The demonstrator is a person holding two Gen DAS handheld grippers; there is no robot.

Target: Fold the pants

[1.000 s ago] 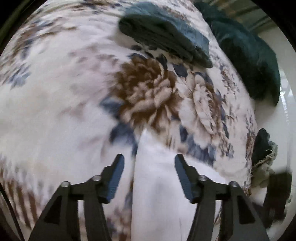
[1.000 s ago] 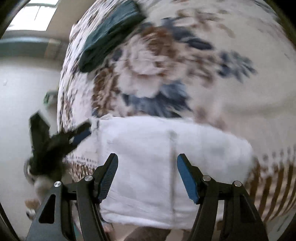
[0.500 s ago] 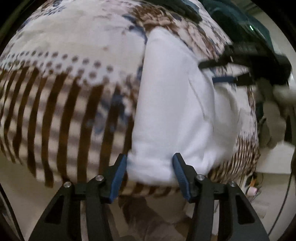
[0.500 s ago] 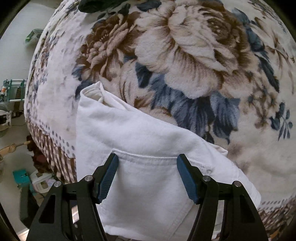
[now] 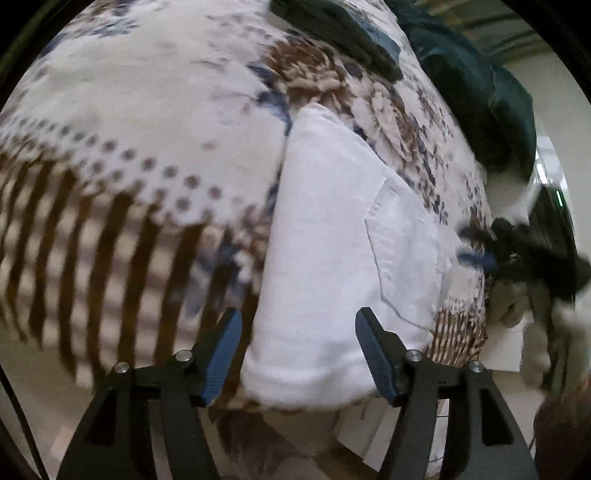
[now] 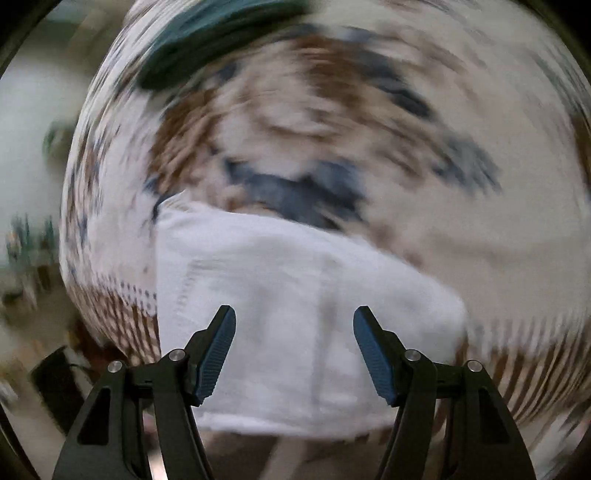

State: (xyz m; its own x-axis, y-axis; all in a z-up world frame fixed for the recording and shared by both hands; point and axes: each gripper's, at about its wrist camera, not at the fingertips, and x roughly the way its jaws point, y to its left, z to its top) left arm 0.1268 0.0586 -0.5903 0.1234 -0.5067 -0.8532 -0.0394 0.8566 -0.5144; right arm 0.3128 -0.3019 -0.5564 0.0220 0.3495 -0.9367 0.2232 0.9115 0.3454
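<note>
1. White pants [image 5: 332,266] are lying folded at the blanket's [image 5: 147,122] near edge.
2. We are holding the left gripper [image 5: 297,354] and right gripper [image 6: 293,350] with jaws spread wide, gripping nothing.
3. Dark clothes [image 5: 343,33] are sitting farther back.

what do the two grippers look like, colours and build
Both look alike: the left gripper and right gripper each have two angular black fingers with triangular cut-outs, silver round bolts at the joints, and ribbed blue pads on the inner faces. A thin dark cable runs along the left view's lower left edge. No sleeves or markings show.
</note>
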